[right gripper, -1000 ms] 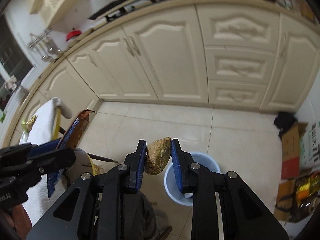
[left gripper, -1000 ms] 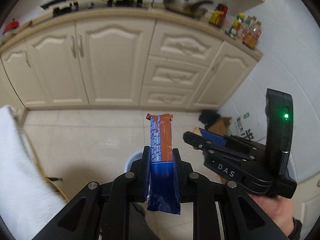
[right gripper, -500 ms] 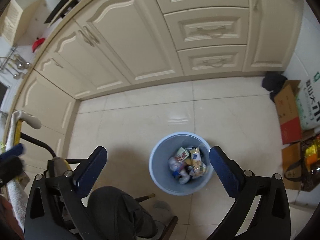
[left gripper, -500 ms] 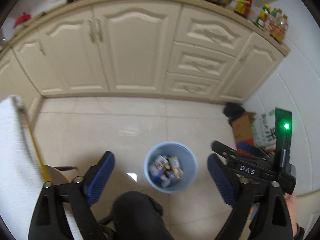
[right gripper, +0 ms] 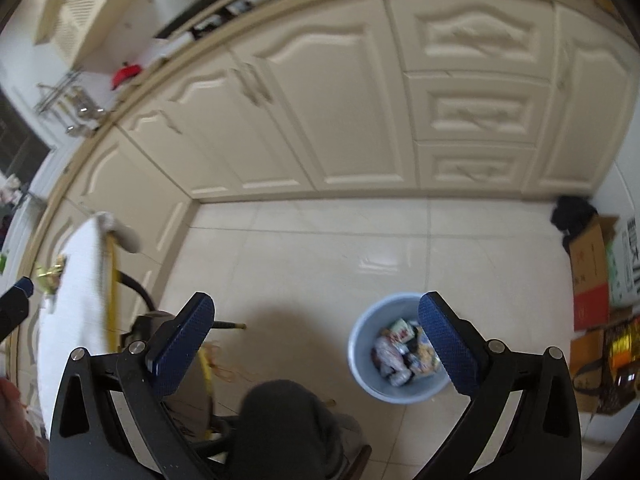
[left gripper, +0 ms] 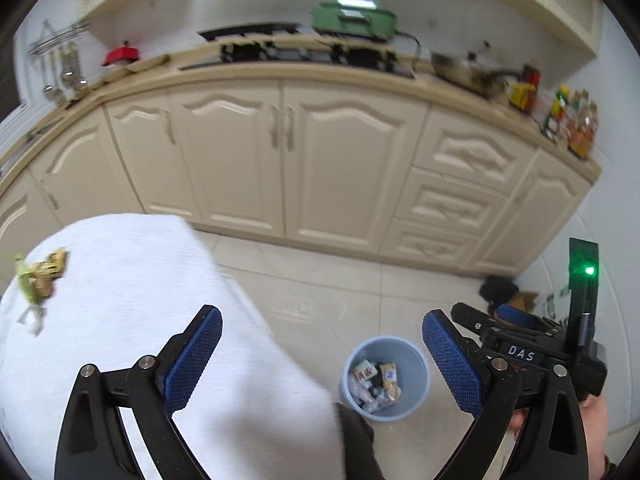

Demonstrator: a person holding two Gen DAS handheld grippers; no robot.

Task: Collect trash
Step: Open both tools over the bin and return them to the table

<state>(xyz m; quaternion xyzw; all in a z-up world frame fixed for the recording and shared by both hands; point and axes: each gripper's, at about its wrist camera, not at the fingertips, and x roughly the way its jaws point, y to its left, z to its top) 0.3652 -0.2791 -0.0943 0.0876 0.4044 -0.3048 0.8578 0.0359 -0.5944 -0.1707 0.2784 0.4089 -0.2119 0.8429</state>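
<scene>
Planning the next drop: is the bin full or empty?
Partly full: wrappers cover the bottom of the bin, well below its rim.

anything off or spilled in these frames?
No spill: the wrappers sit inside the blue bin, which stands upright on the floor. The one stray: crumpled trash lying on the white-covered table. Both grippers open and empty.

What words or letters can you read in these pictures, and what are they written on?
"DAS": white letters on the black body of the right gripper, seen from the left wrist view.
Cardboard boxes by the wall: dark print, too blurred and cut off to read.
Wrappers in the blue bin: printing shows, too small to read.
Bottles and packets on the counter: labels too blurred to read.
</scene>
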